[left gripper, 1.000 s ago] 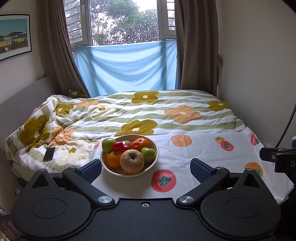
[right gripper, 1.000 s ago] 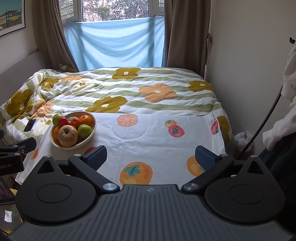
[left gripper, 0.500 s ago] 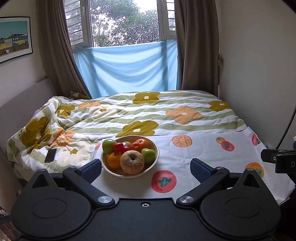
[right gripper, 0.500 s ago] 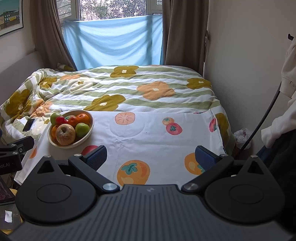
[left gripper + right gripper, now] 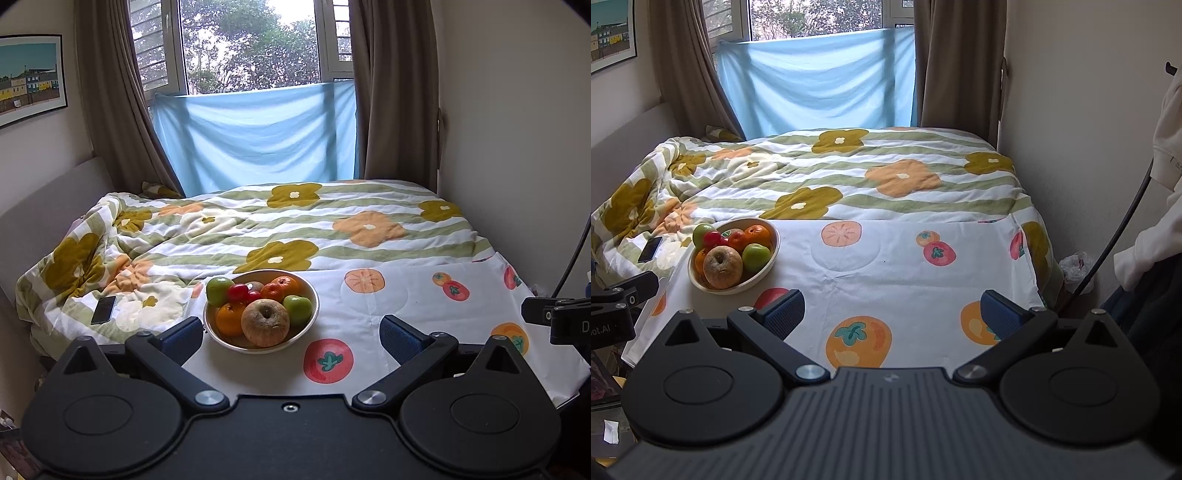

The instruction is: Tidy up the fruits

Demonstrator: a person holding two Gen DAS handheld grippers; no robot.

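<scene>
A cream bowl point(image 5: 308, 321) full of fruit sits on a white fruit-print cloth point(image 5: 406, 306) at the near end of the bed. It holds a brown russet apple point(image 5: 265, 322), two green apples, oranges and small red fruits. My left gripper point(image 5: 291, 334) is open and empty, just in front of the bowl. In the right wrist view the bowl point(image 5: 768, 271) lies at the left. My right gripper point(image 5: 892, 317) is open and empty over the cloth point(image 5: 886, 266), to the right of the bowl.
A flowered quilt point(image 5: 295, 221) covers the bed behind the cloth. A black phone point(image 5: 103, 305) lies on the quilt left of the bowl. A wall runs along the right side. A black cable point(image 5: 1115, 229) and a white sleeve point(image 5: 1156, 236) are at the right.
Both views have tilted up a little, so the bowl sits slightly lower in frame. Both grippers stay open and the fruit has not moved.
</scene>
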